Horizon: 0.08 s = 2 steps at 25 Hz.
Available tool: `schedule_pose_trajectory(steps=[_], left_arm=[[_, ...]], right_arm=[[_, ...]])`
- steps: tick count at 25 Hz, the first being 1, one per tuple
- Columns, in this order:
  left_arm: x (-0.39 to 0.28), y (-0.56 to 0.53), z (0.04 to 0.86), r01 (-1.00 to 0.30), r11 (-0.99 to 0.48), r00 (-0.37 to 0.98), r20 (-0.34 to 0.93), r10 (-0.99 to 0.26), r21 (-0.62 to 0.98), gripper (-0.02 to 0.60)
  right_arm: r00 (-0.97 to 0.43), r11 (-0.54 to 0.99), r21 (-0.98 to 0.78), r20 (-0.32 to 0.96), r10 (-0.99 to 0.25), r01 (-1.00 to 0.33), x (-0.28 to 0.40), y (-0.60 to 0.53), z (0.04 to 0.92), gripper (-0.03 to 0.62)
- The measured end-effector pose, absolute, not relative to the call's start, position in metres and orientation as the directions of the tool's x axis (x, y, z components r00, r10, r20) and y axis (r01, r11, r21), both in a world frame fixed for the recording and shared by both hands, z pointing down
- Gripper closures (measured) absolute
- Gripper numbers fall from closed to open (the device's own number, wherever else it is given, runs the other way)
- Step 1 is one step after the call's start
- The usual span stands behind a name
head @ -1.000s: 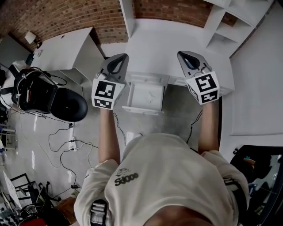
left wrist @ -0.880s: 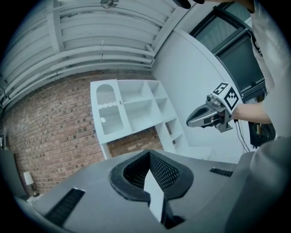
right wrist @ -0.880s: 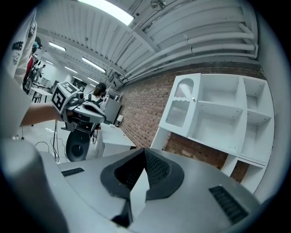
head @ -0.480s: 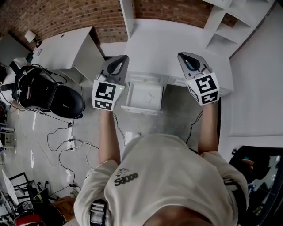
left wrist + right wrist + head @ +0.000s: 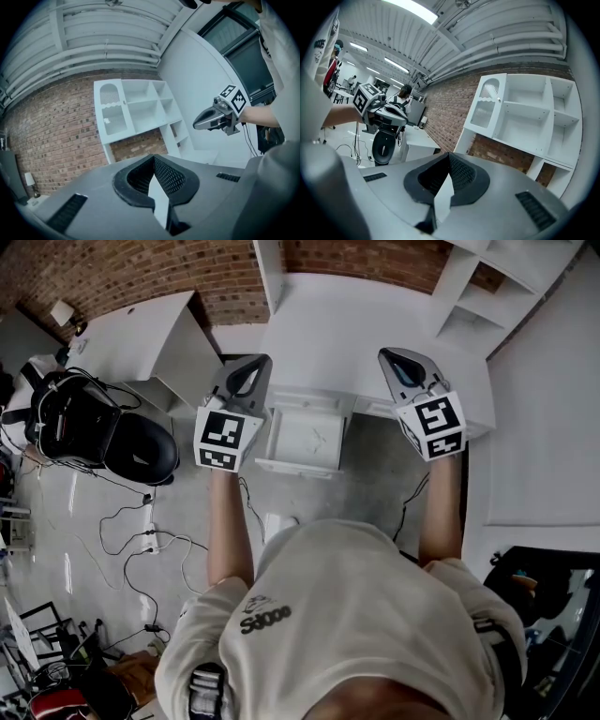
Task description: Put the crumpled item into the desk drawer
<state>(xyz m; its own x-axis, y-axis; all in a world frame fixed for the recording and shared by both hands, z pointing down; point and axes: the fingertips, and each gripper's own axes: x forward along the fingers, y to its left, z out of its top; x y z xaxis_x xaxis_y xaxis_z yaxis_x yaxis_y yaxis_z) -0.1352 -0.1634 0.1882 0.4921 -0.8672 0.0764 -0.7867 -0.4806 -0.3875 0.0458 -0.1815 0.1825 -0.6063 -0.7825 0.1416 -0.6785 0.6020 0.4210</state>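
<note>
In the head view the white desk (image 5: pixel 328 334) has its drawer (image 5: pixel 305 442) pulled out toward me. The drawer's inside looks pale with a faint mark; I cannot make out a crumpled item anywhere. My left gripper (image 5: pixel 247 371) hovers over the drawer's left edge, my right gripper (image 5: pixel 397 360) over the desk front to its right. Both point up and away from me. In the left gripper view the left gripper (image 5: pixel 153 161) is shut and empty, with the right gripper (image 5: pixel 218 117) ahead. The right gripper (image 5: pixel 449 159) is likewise shut on nothing, and its view shows the left gripper (image 5: pixel 382 115).
A black office chair (image 5: pixel 141 446) with gear and cables on it stands left of the desk. Behind it is a second white desk (image 5: pixel 141 334). Cables (image 5: pixel 141 549) trail over the floor. White shelves (image 5: pixel 487 287) stand against the brick wall (image 5: pixel 141 268).
Both grippers hold the same places and stay shut. Only the head view has shifted slightly.
</note>
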Motion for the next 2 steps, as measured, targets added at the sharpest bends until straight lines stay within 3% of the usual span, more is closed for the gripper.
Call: schedule_pose_trajectory(steps=[2], left_arm=[[-0.1372, -0.1623, 0.1894, -0.79, -0.476, 0.484, 0.081, -0.871, -0.386, 0.563]], right_arm=[[-0.606, 0.602, 0.423, 0.144, -0.782, -0.677, 0.0457, -0.18, 0.1829, 0.595]])
